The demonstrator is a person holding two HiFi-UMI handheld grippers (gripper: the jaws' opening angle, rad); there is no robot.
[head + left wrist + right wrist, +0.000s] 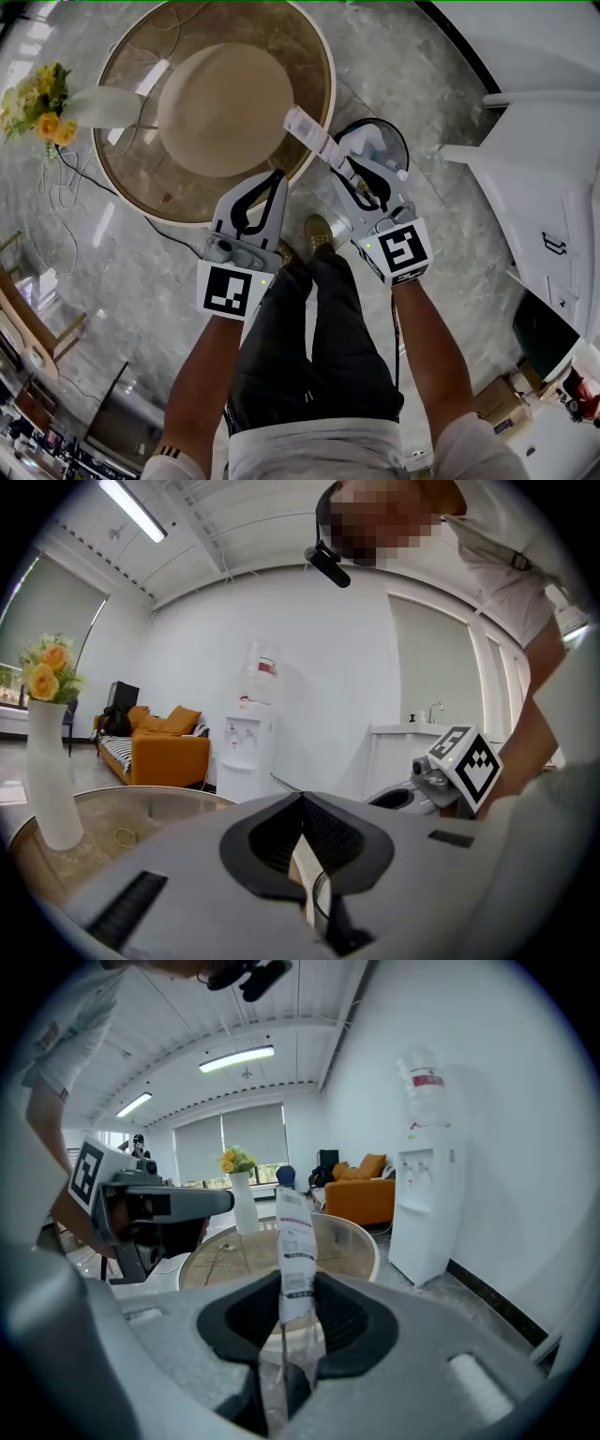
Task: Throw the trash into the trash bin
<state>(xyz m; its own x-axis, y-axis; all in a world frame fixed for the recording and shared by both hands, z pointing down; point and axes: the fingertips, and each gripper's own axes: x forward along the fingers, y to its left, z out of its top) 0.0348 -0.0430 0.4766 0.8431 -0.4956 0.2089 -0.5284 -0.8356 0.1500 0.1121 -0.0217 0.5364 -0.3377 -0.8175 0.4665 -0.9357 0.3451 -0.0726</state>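
Plastic this light could flutter past the trash bin (395,134) if released now, since the packet (296,1241) juts toward the round worktop (314,66), away from the opening. Packet: white, long, flimsy, label-printed, pinched at its lower end by the right gripper (339,164) fingers beside the bin. The left gripper (273,178) fingers are closed, seemingly empty.

White printed wrapper (307,131), pinched at 1 end in right gripper (343,166), just beside round dark-rimmed trash bin (395,132)
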